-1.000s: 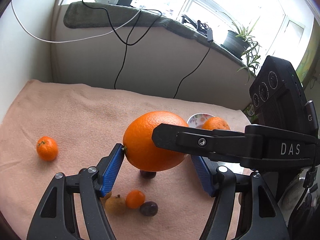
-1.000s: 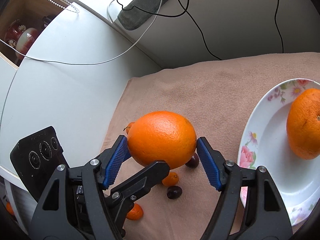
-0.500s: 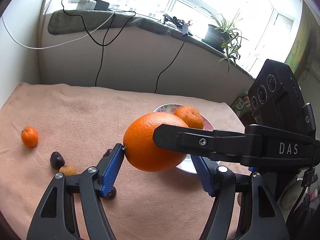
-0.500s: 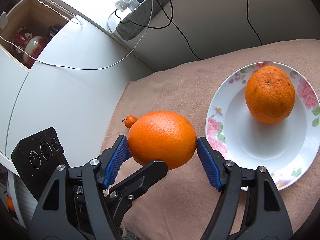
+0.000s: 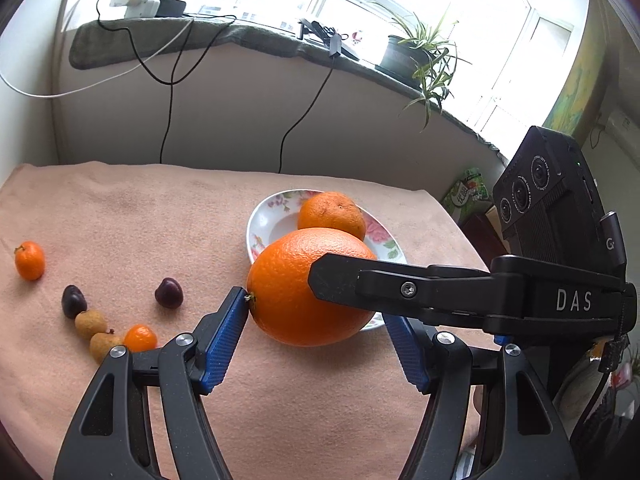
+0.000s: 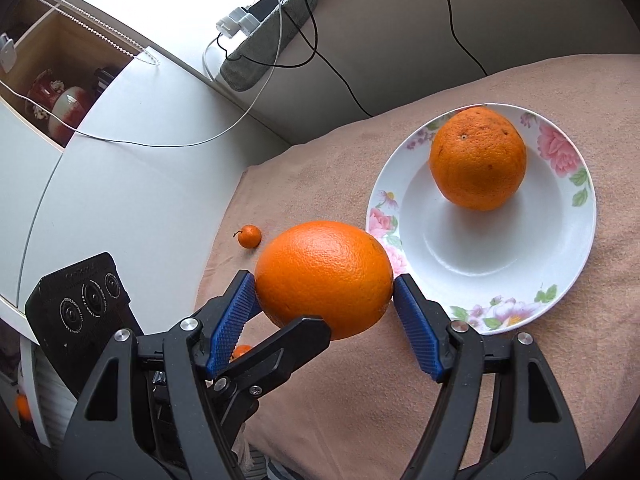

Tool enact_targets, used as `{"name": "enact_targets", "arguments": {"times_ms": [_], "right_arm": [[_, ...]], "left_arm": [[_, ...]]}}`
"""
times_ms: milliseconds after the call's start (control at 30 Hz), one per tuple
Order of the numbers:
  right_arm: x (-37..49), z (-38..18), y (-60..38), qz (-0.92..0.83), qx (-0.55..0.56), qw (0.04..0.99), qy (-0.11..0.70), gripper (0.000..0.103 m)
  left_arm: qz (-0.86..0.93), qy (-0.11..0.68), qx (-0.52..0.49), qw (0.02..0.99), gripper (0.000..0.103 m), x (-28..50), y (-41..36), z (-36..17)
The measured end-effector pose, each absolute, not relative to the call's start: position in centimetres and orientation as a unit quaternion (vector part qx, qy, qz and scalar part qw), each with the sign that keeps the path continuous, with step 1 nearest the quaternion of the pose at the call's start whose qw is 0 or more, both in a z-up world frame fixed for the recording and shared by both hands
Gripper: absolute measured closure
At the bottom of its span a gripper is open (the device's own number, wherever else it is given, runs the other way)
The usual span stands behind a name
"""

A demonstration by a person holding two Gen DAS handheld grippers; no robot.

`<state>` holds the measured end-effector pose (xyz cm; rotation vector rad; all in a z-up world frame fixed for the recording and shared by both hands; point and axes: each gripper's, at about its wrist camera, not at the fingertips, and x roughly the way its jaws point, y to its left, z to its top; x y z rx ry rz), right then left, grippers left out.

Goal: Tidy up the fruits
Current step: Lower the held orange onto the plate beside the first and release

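Note:
A large orange (image 5: 296,288) (image 6: 324,278) hangs above the pink cloth, held between both grippers at once. My left gripper (image 5: 316,320) is shut on it, its blue pads at each side. My right gripper (image 6: 324,304) is also shut on it and crosses the left wrist view as a black finger (image 5: 400,288). A floral white plate (image 6: 520,280) (image 5: 260,220) lies just beyond, holding a second orange (image 6: 478,158) (image 5: 332,214).
On the cloth at the left lie a small mandarin (image 5: 29,260) (image 6: 249,236), two dark cherries (image 5: 169,292), two longans (image 5: 91,324) and a kumquat (image 5: 140,338). A white cabinet (image 6: 120,184) stands at the left. A wall with cables runs behind.
Both grippers have carried the large orange towards the plate, which now lies fully in view just beyond it. The small fruits have slid left and behind.

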<state>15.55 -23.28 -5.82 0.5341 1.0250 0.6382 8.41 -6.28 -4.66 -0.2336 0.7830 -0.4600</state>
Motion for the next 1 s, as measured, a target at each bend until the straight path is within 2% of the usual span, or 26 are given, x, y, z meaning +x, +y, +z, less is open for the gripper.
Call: {"name": "enact_targets", "arguments": {"times_ms": [1000], "right_arm": [[14.8,-8.1,-29.9,0.250,0.301,0.788,0.476,0.028]], "left_arm": [[-0.276,0.410,-0.105,0.863,0.035,8.9,-11.3,-6.2]]}}
